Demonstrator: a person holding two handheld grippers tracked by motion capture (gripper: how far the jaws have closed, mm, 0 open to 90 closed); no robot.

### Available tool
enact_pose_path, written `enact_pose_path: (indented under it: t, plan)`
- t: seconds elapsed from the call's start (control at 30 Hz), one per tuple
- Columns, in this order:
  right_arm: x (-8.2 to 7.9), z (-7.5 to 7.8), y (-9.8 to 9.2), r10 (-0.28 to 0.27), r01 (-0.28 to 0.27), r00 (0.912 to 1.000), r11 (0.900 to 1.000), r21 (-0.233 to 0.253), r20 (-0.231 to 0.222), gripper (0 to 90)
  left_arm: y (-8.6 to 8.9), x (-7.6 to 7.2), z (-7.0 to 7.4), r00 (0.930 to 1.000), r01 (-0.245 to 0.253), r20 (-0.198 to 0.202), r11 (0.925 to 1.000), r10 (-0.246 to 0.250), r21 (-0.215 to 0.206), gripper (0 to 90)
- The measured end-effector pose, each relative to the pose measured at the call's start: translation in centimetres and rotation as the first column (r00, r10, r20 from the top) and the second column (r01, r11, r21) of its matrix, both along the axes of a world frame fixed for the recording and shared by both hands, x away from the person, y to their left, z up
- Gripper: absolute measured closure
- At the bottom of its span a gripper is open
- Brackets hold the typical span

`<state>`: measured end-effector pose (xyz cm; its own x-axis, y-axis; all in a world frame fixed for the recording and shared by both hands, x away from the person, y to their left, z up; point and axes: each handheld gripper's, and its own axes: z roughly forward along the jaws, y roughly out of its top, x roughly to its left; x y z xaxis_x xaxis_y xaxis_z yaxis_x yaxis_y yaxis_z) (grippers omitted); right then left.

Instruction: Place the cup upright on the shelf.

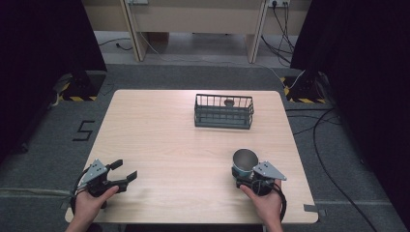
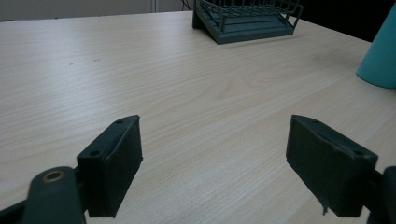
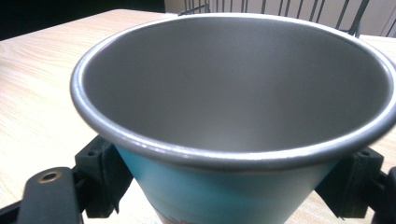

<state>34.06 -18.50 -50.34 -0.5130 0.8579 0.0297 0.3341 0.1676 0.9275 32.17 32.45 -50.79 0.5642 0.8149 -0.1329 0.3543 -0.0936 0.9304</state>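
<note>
Upright teal metal cup (image 1: 244,161), tool-gripped (image 1: 241,177)

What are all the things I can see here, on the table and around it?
Table: one, light wood, centre of the room on grey carpet.
Wire basket: one, dark grey-green, far side of the table; a small dark object lies inside, too small to identify.
Cup: one, turquoise outside with a grey metal inside, upright near the table's right front, between the right gripper's jaws.
Cables: several, black, on the floor to the right.
Marking "5": one, black, on the carpet left of the table.
Left gripper: one, black, jaws wide apart over bare table, held in the person's left hand.
Right gripper: one, black, around the cup, held in the right hand.
</note>
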Motion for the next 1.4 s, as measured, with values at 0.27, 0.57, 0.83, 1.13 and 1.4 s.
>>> enact_pose_path:
  t: [0.27,0.57,0.83,1.13,1.4]
  plan:
    - [-0.3,0.8,0.0,-0.022,0.021,0.9989,1.000,0.015,0.041,17.9,0.0,0.0,0.0,1.0000,0.003,0.001,1.0000,-0.003,0.001,17.9]
    - [-0.4,1.3,0.3,-0.005,0.003,0.9979,1.000,0.024,0.064,18.0,0.0,0.0,0.0,1.0000,0.003,0.003,1.0000,-0.003,0.003,17.9]
    - [-0.3,1.6,0.0,-0.014,0.012,0.9973,0.999,0.034,0.072,18.0,0.0,0.0,0.0,1.0000,-0.001,0.000,1.0000,0.001,0.002,18.0]
    - [0.4,2.8,-0.4,-0.036,0.032,0.9945,0.999,0.043,0.099,18.1,0.1,0.2,-0.1,1.0000,-0.007,-0.006,1.0000,0.007,0.002,18.1]
    - [1.5,3.7,-0.2,-0.044,0.039,0.9928,0.998,0.047,0.111,18.1,0.3,0.2,-0.2,0.9997,-0.021,-0.013,0.9998,0.021,-0.007,18.1]
